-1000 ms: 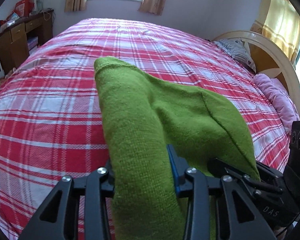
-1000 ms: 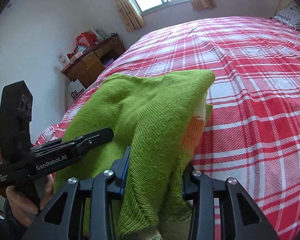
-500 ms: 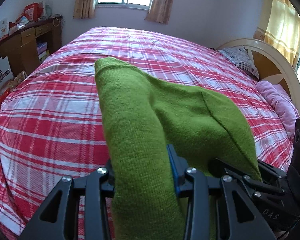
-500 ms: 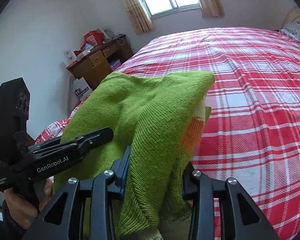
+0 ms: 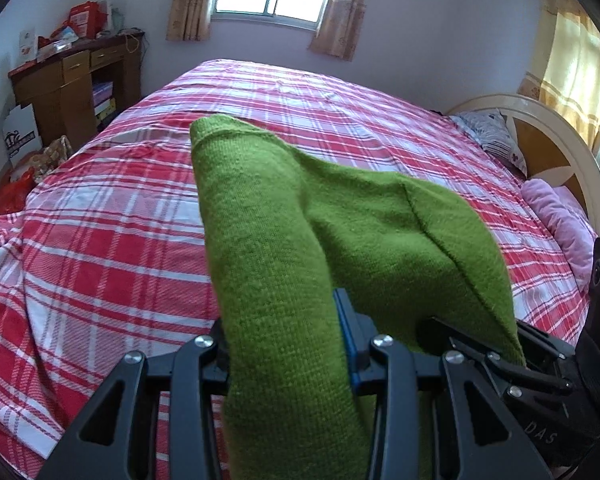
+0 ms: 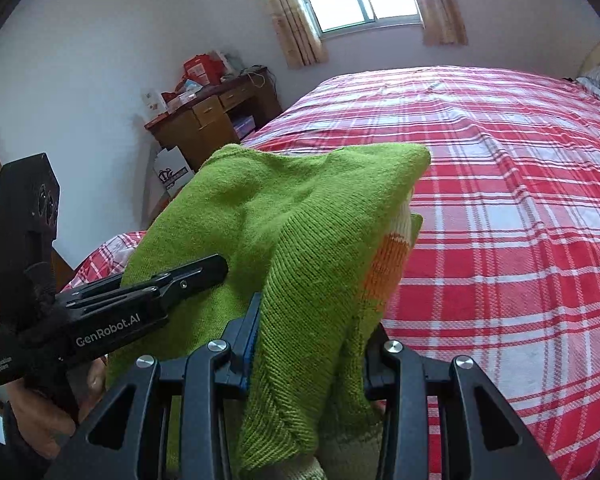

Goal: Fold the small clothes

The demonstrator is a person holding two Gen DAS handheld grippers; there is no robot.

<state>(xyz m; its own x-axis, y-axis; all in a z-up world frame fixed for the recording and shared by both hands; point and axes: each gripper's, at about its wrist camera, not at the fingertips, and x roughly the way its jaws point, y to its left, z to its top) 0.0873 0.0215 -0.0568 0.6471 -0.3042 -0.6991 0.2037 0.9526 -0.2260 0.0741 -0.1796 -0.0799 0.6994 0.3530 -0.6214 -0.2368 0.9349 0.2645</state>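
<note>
Both hand-held grippers have hold of the same green knitted sweater [image 5: 284, 280], lifted up over the bed with the red-and-white plaid sheet [image 5: 100, 240]. The left hand-held gripper [image 5: 288, 344] is clamped on a thick roll of the knit, which stands up between its black fingers [image 5: 388, 360] and blocks most of that view. The right hand-held gripper [image 6: 308, 344] is pinched on another bunch of the sweater; you can see an orange and cream patch [image 6: 388, 264] on the fabric's right edge there. In the right wrist view the left one sits just left of the sweater, tips touching it. The brown wooden desk [image 6: 216, 120] stands off the bed's far-left corner, and a pink pillow [image 5: 560, 220] lies on the bed by the headboard.
</note>
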